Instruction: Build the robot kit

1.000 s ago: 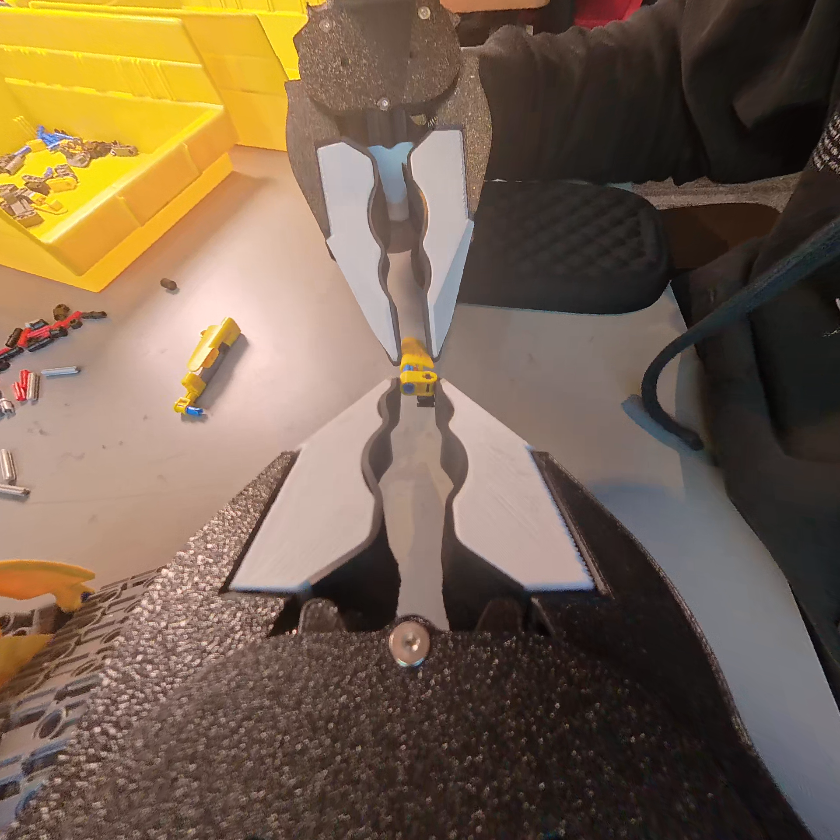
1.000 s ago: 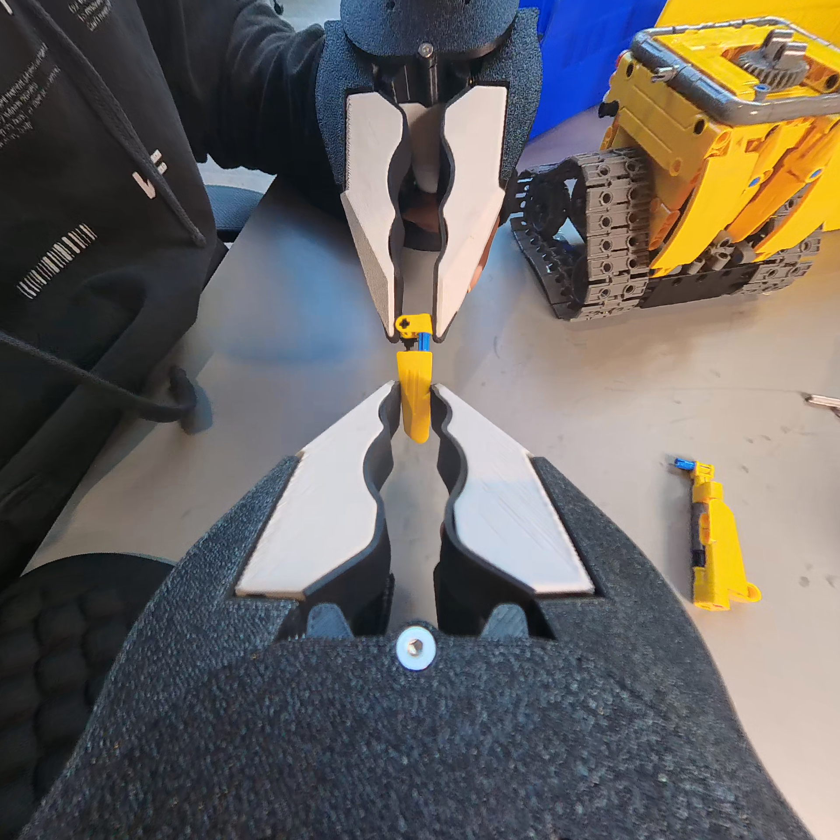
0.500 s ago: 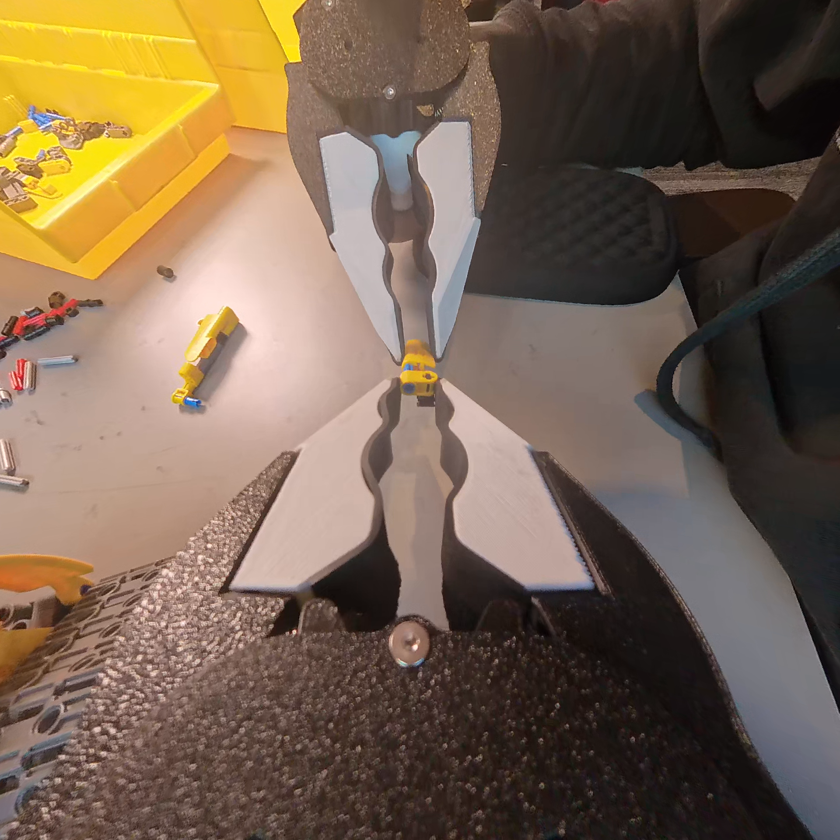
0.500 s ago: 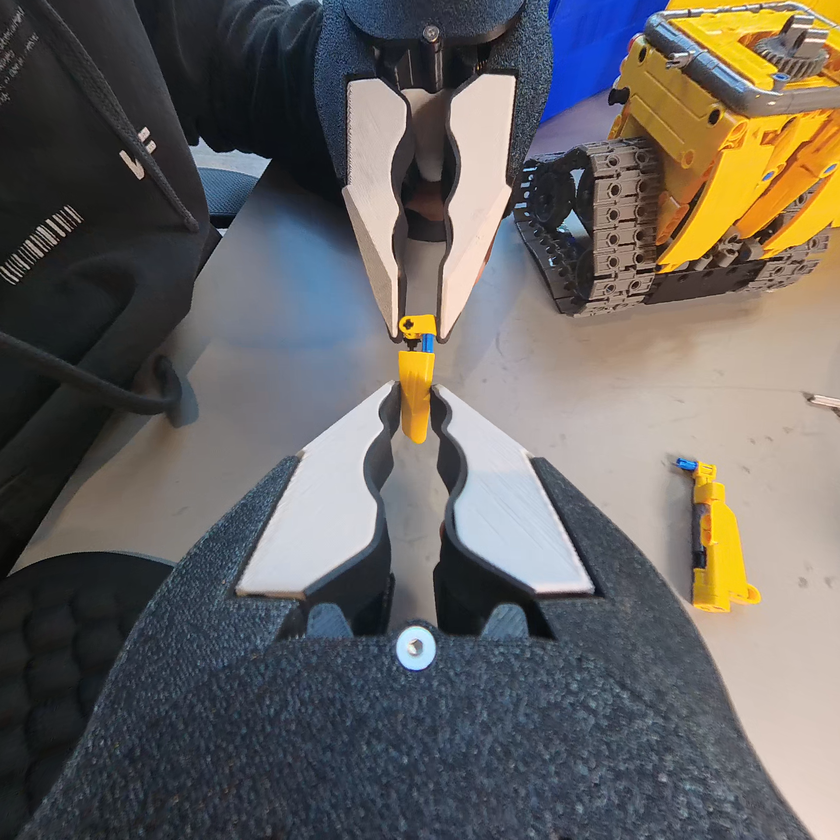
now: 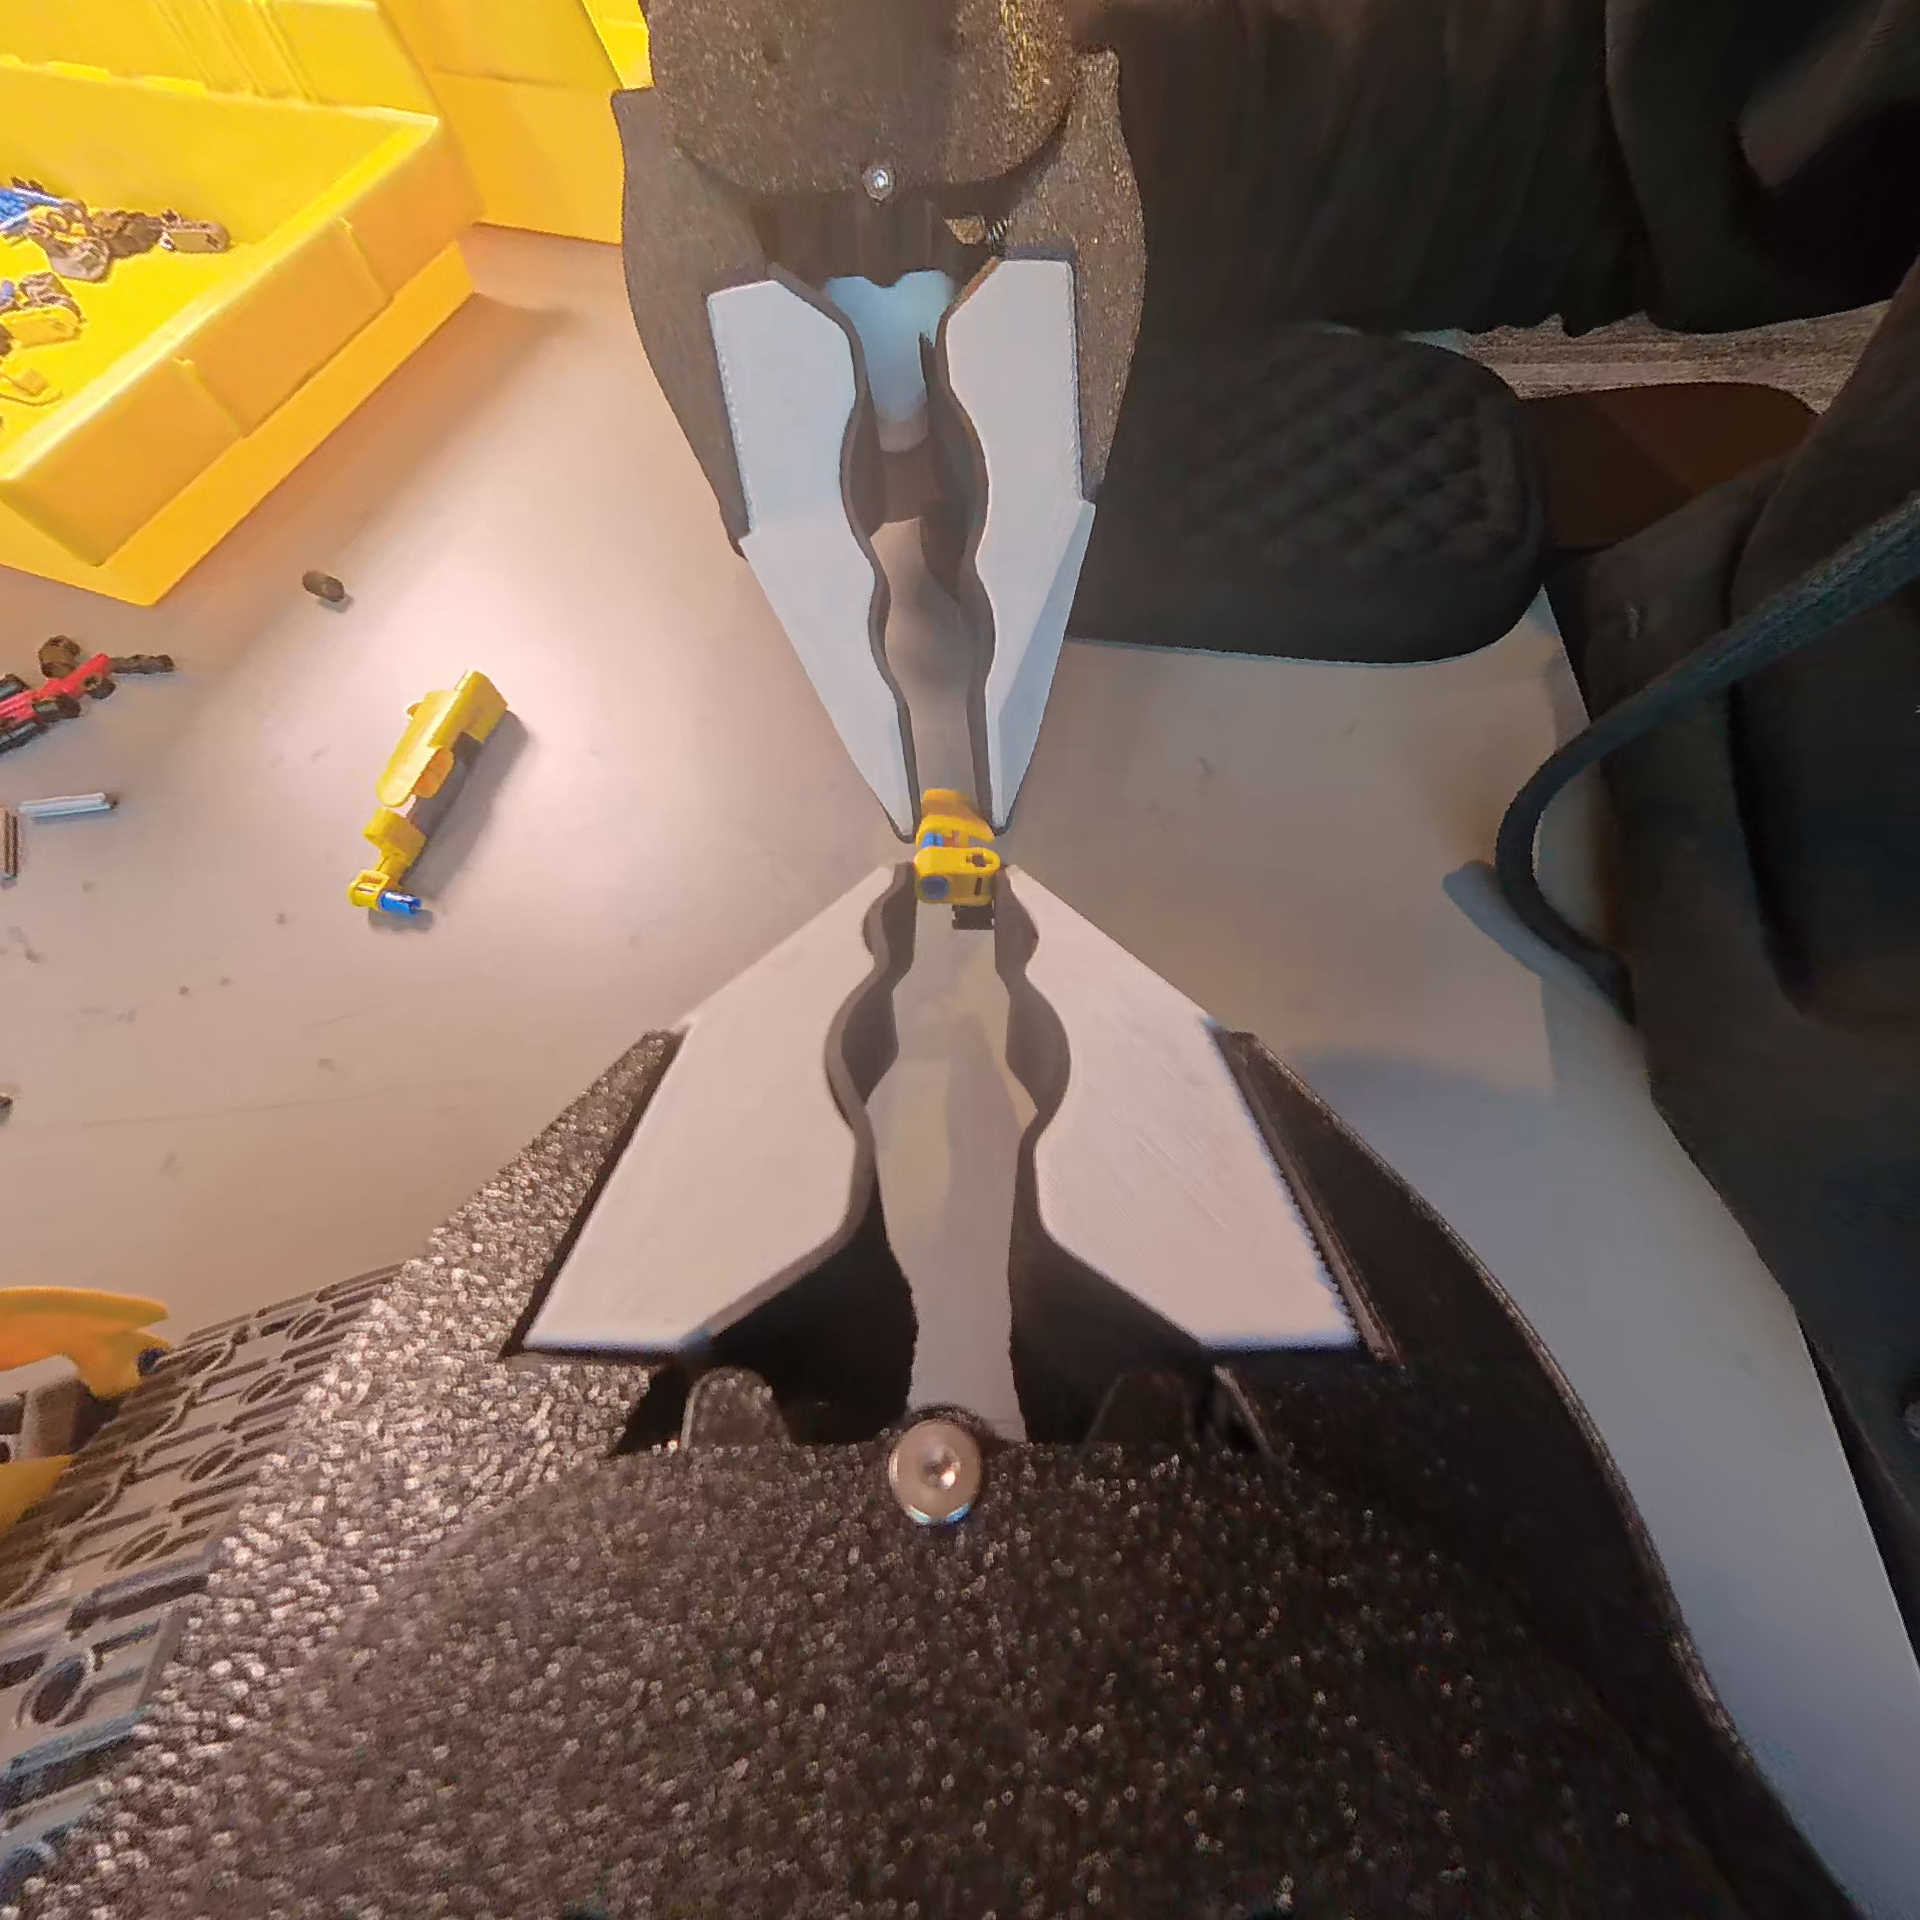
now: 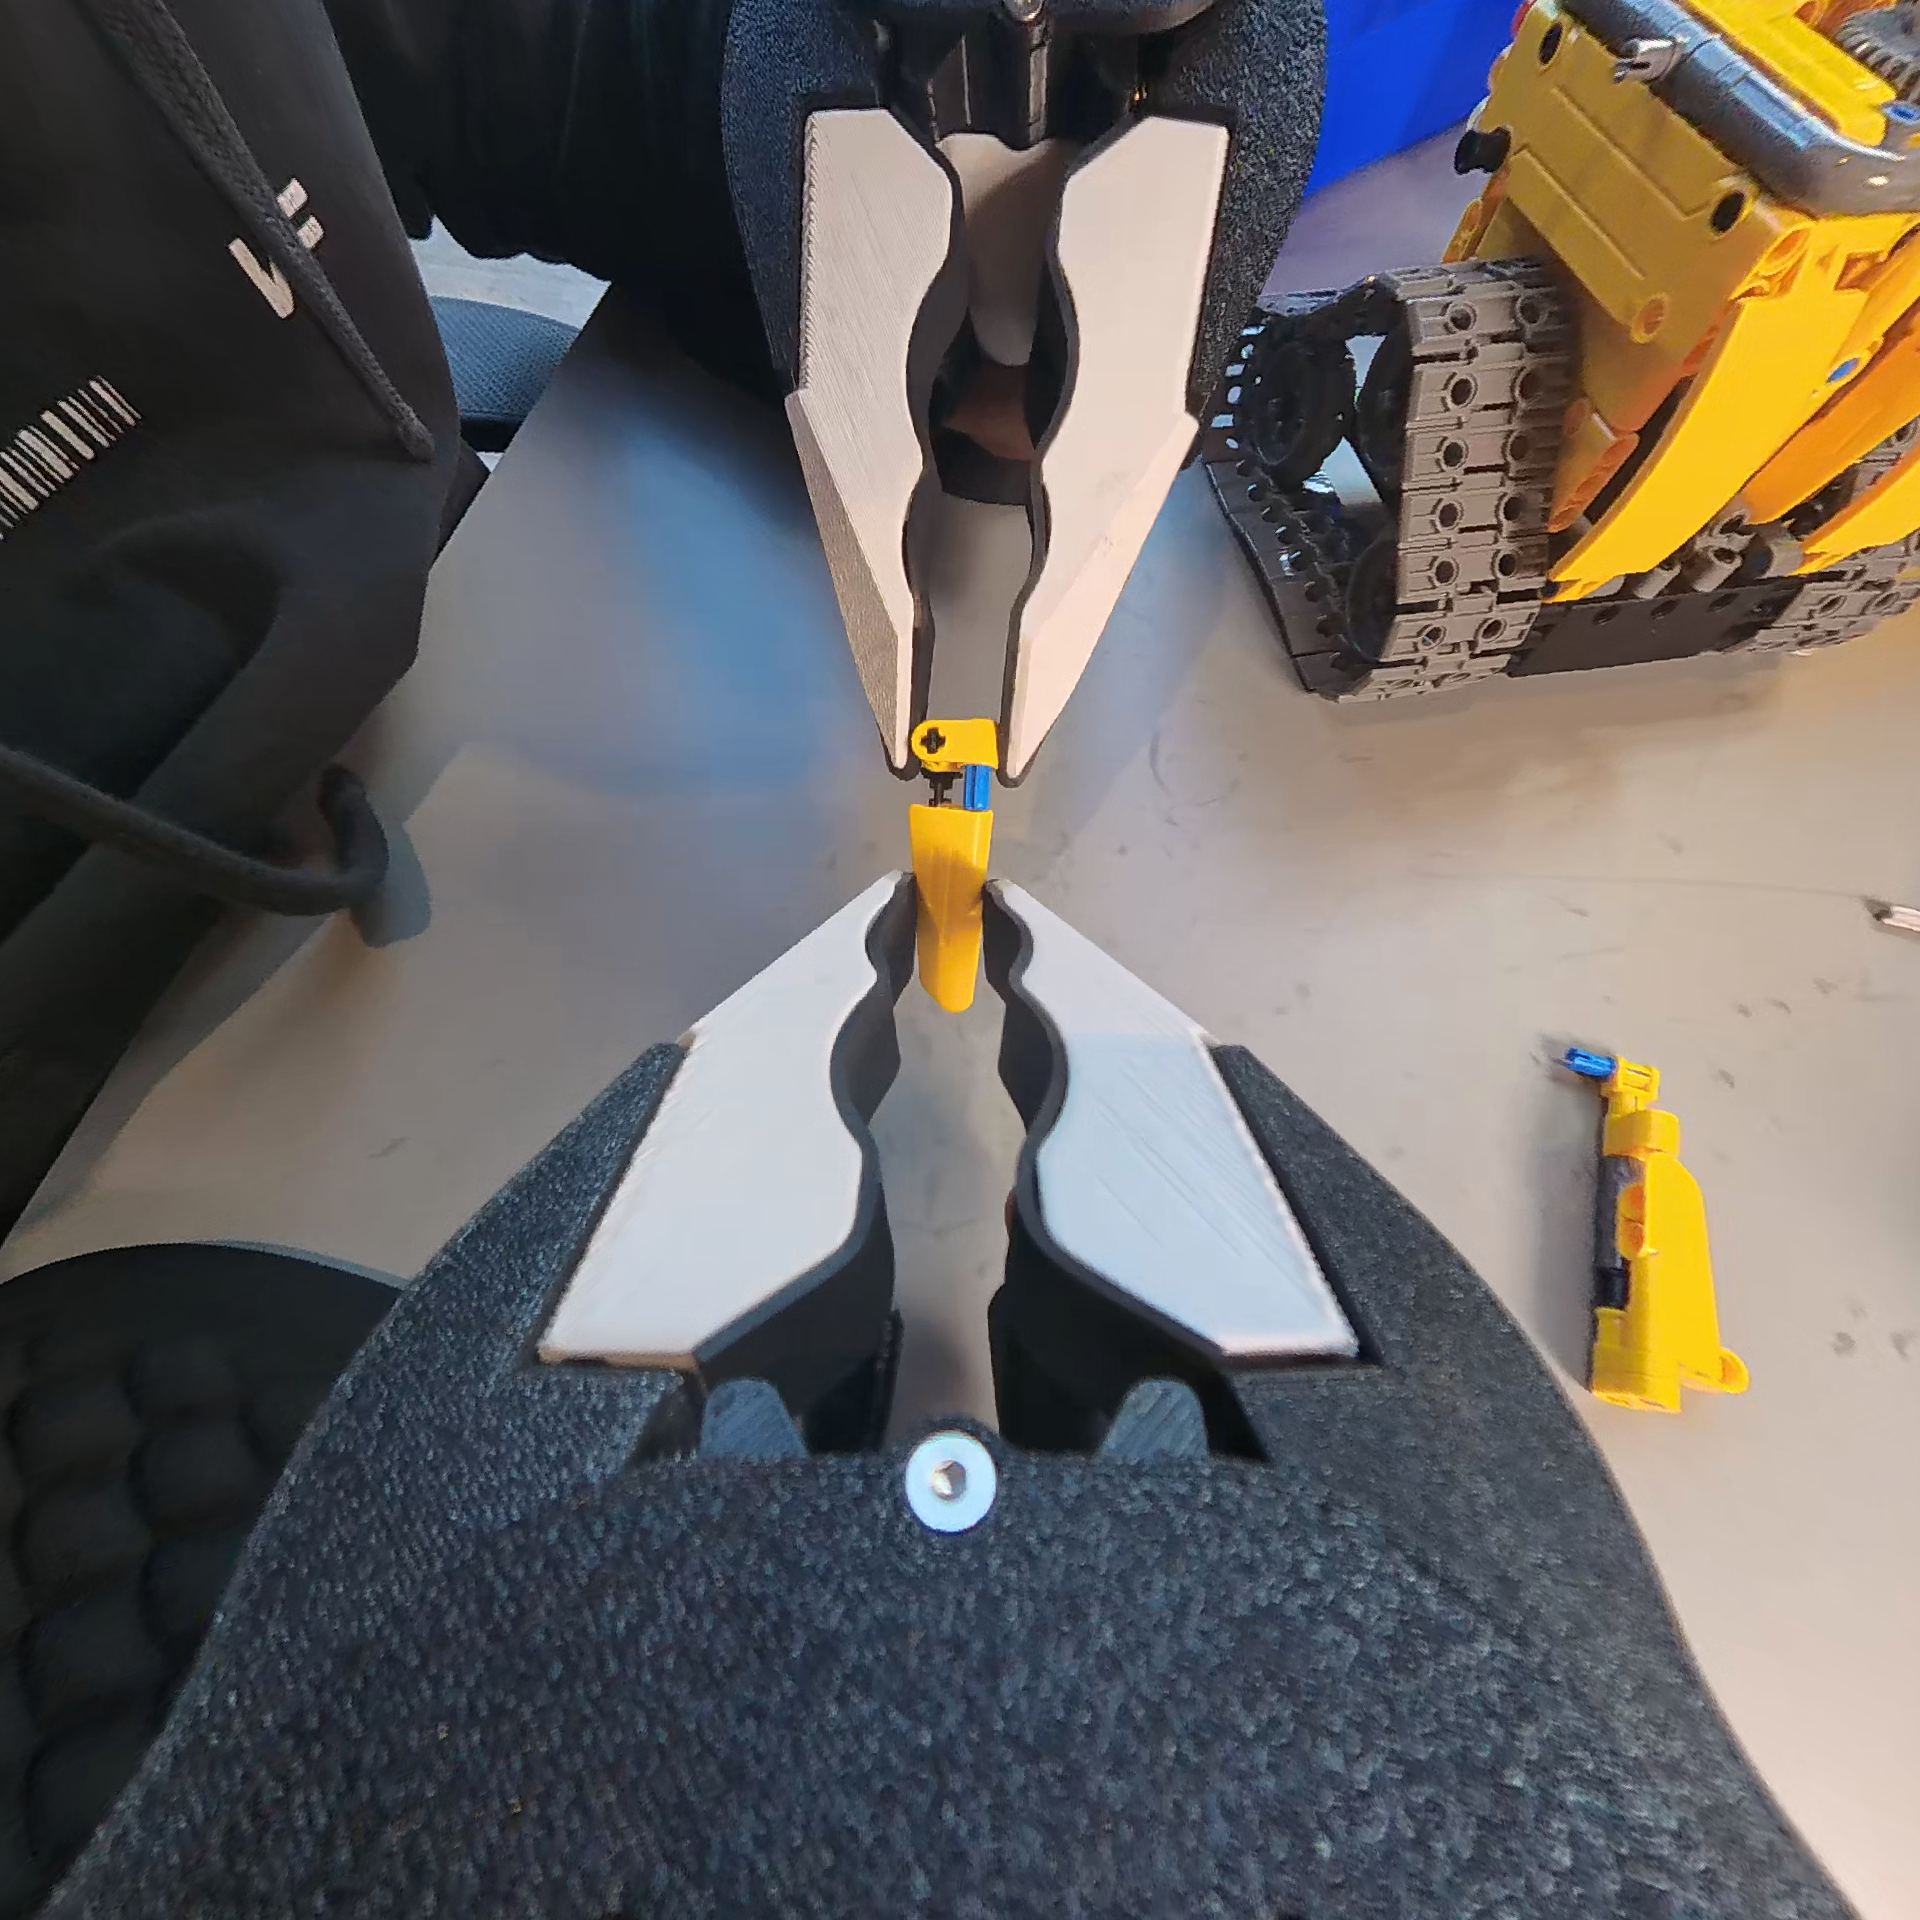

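Observation:
My left gripper [image 5: 954, 888] is shut on a small yellow connector [image 5: 956, 864] with a blue pin. My right gripper [image 6: 948, 883] is shut on a yellow curved panel piece [image 6: 951, 925]. The two grippers point at each other, tip to tip, above the grey table [image 6: 1299, 935]. In the right wrist view the left gripper [image 6: 956, 769] comes in from the top with the connector [image 6: 954, 740] just above the panel; a short blue and black pin [image 6: 968, 787] sits between them. In the left wrist view the right gripper [image 5: 953, 826] comes in from the top.
A second yellow assembly [image 6: 1652, 1247] lies on the table, also in the left wrist view [image 5: 431, 790]. A yellow tracked vehicle model [image 6: 1610, 416] stands at the back right. A yellow bin [image 5: 208, 416] holds small parts, with loose pins [image 5: 62, 696] nearby. A person in a black hoodie [image 6: 156, 416] sits at the table's edge. The grippers are tip to tip, or close to it.
Both grippers keep their hold and stay tip to tip. The opposite gripper fills a little more of each view, and the background has drifted slightly.

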The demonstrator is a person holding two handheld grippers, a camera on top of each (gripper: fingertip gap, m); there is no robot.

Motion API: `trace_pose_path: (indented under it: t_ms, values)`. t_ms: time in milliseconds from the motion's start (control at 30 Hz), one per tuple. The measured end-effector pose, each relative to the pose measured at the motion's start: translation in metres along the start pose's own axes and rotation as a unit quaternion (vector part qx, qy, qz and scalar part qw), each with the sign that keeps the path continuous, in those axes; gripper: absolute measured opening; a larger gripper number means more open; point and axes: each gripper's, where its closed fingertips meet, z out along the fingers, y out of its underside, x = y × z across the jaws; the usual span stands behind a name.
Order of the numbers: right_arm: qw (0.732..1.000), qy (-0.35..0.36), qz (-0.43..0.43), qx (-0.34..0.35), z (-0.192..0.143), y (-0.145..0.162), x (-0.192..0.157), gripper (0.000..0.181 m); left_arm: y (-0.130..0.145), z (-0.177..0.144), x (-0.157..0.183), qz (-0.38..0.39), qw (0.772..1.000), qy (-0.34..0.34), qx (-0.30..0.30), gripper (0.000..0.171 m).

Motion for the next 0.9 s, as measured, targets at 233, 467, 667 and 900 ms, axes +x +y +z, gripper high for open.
trace_pose_path:
  t_ms: [233,467,667,900]
  values:
    - [0.999,-0.007,-0.009,-0.032,0.004,0.009,-0.005,0.011,0.01,0.006,0.005,0.014,0.999,0.004,-0.034,0.013]
    - [0.998,-0.01,-0.022,-0.065,0.009,0.018,-0.009,0.011,0.021,0.011,0.011,0.016,0.997,0.021,-0.069,0.013]
    - [0.999,0.007,-0.024,-0.048,0.006,0.011,-0.004,0.012,0.017,0.008,0.007,-0.022,0.998,0.029,-0.05,0.013]
    - [1.0,-0.001,-0.013,-0.026,0.002,0.007,-0.005,0.012,0.008,0.005,0.006,-0.018,0.999,0.028,-0.024,0.014]
